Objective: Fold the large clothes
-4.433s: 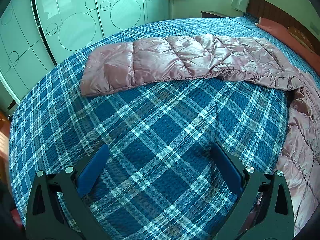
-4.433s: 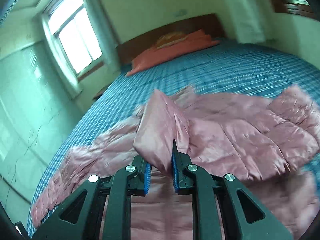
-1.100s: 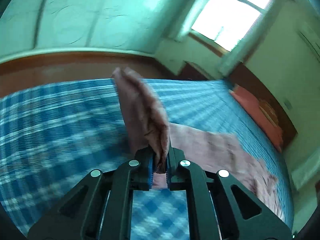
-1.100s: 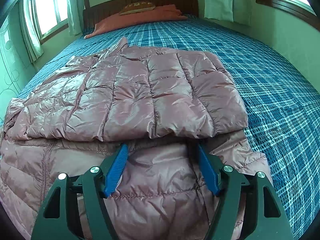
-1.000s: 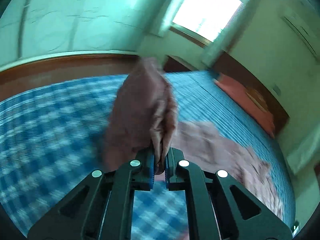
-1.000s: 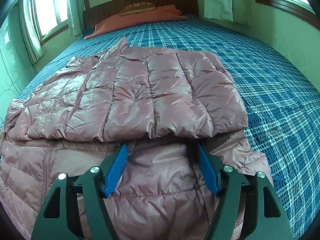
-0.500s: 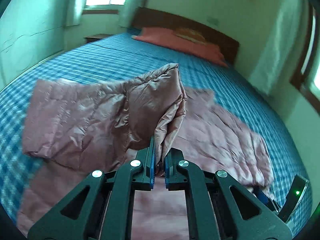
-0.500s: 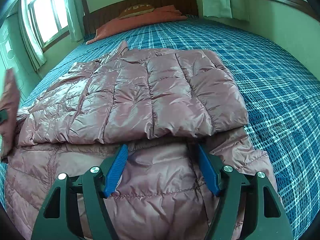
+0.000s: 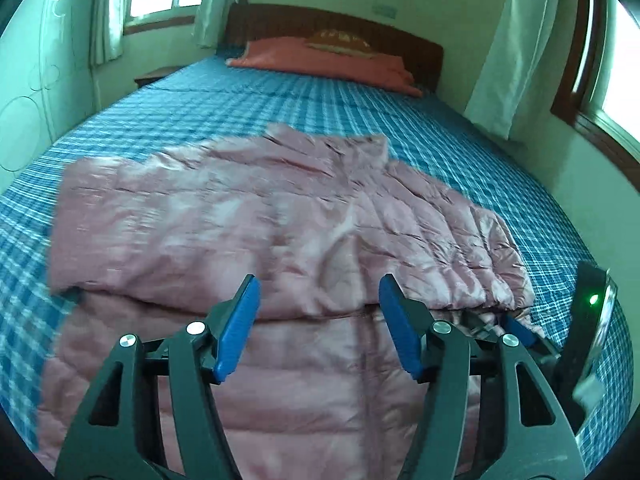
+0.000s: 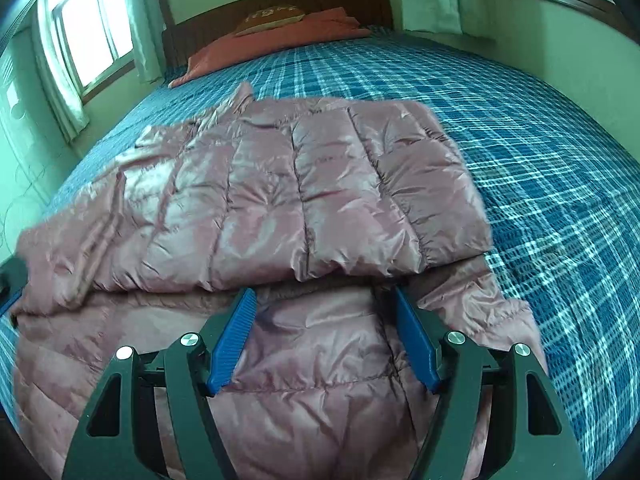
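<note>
A pink quilted down jacket (image 9: 256,220) lies flat on the blue plaid bed (image 9: 304,100), with both sleeves folded across its body. It also shows in the right wrist view (image 10: 320,184). My left gripper (image 9: 318,292) is open and empty, hovering just above the jacket's lower body, near the edge of the folded sleeve. My right gripper (image 10: 322,304) is open and empty, low over the jacket's hem side, below the right sleeve's cuff (image 10: 440,248). The right gripper's body also shows at the right edge of the left wrist view (image 9: 592,344).
Orange pillows (image 9: 328,56) and a dark wooden headboard (image 9: 400,40) stand at the far end of the bed. Windows with curtains (image 9: 516,40) line the walls. A pale wardrobe (image 9: 24,92) stands to the left of the bed.
My left gripper carried the left sleeve over the jacket's body, let it go and opened. The sleeve now lies across the jacket. My right gripper stayed open in place.
</note>
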Demonstrator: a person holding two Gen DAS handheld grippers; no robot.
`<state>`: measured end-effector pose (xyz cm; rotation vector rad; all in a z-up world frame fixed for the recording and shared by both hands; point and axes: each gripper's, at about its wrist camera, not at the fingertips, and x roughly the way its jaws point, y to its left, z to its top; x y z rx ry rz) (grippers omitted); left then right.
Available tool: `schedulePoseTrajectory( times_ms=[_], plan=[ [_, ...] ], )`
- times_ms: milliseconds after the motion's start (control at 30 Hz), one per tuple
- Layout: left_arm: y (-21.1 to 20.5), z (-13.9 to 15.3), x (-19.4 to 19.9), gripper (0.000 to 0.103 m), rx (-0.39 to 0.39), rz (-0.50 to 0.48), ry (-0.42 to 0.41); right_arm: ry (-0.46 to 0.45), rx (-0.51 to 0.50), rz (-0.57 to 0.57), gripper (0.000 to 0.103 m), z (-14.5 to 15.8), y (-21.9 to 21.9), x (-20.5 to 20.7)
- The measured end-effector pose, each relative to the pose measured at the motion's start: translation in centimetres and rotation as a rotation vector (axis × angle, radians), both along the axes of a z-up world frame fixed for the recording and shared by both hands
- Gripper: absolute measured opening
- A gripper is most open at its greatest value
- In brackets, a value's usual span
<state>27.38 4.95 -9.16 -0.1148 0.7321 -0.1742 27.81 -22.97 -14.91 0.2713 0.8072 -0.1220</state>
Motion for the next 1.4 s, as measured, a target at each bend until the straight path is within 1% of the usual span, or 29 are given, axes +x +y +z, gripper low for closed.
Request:
schedulePoseTrajectory(
  times_ms=[100, 200, 267, 333, 467, 500, 533, 567, 600, 667, 733, 800, 933, 1000, 1167, 1267, 1333, 1367, 1400],
  plan=[
    [3.6, 0.3, -0.7, 0.062, 0.011, 0.062, -0.003, -0.036, 0.023, 0.032, 0.069, 1.8, 1.7, -0.1],
    [7.4, -0.1, -0.9, 0.062, 0.037, 0.142, 0.003, -0.041, 0.049, 0.102, 0.069, 2.9, 5.2, 1.0],
    [10.1, -0.5, -1.0, 0.062, 0.041, 0.203, 0.017, -0.035, 0.06, 0.134, 0.069, 3.1, 7.2, 2.0],
    [12.7, -1.0, -1.0, 0.062, 0.027, 0.257, 0.034, -0.025, 0.072, 0.161, 0.069, 2.8, 9.2, 3.0],
    [15.7, -1.5, -1.3, 0.062, 0.019, 0.309, 0.047, 0.031, 0.08, 0.203, 0.068, 1.5, 12.5, 5.6],
    [16.1, -1.7, -1.5, 0.062, 0.021, 0.316, 0.05, 0.048, 0.077, 0.222, 0.054, 1.1, 13.3, 6.1],
    [16.5, -1.8, -1.5, 0.062, 0.022, 0.32, 0.054, 0.054, 0.087, 0.244, 0.022, 1.0, 13.7, 6.4],
    [16.7, -1.9, -1.5, 0.062, 0.022, 0.322, 0.056, 0.057, 0.102, 0.262, 0.013, 1.1, 14.0, 6.4],
    [17.1, -2.0, -1.6, 0.062, 0.021, 0.324, 0.057, 0.04, 0.1, 0.266, 0.008, 1.7, 14.1, 6.3],
    [17.6, -2.0, -1.6, 0.062, 0.015, 0.332, 0.058, -0.011, 0.073, 0.267, 0.005, 3.1, 13.9, 5.6],
    [18.1, -1.9, -1.5, 0.062, 0.004, 0.342, 0.056, -0.051, 0.064, 0.257, 0.005, 4.4, 13.0, 4.8],
    [18.2, -1.7, -1.4, 0.062, -0.002, 0.347, 0.053, -0.079, 0.046, 0.235, 0.005, 5.6, 11.3, 4.2],
    [18.1, -1.4, -0.9, 0.063, 0.005, 0.344, 0.043, -0.09, 0.004, 0.169, 0.005, 6.4, 6.8, 3.9],
    [17.7, -1.3, -0.4, 0.063, 0.01, 0.334, 0.044, -0.078, -0.039, 0.127, 0.005, 6.2, 4.2, 4.2],
    [15.8, -1.4, 0.7, 0.063, 0.039, 0.295, 0.047, -0.032, -0.072, 0.047, 0.005, 4.8, -1.4, 4.7],
    [14.6, -1.8, 1.9, 0.063, 0.062, 0.267, 0.058, 0.038, -0.027, 0.038, 0.005, 2.9, -3.4, 5.5],
    [13.8, -2.1, 2.7, 0.063, 0.075, 0.253, 0.065, 0.07, 0.003, 0.039, 0.012, 2.1, -4.1, 5.7],
    [13.5, -2.1, 3.2, 0.063, 0.08, 0.247, 0.067, 0.067, 0.002, 0.026, 0.014, 2.3, -4.0, 5.4],
    [13.2, -2.1, 3.8, 0.063, 0.086, 0.241, 0.064, 0.042, -0.003, 0.001, 0.018, 2.8, -4.1, 5.1]
  ],
)
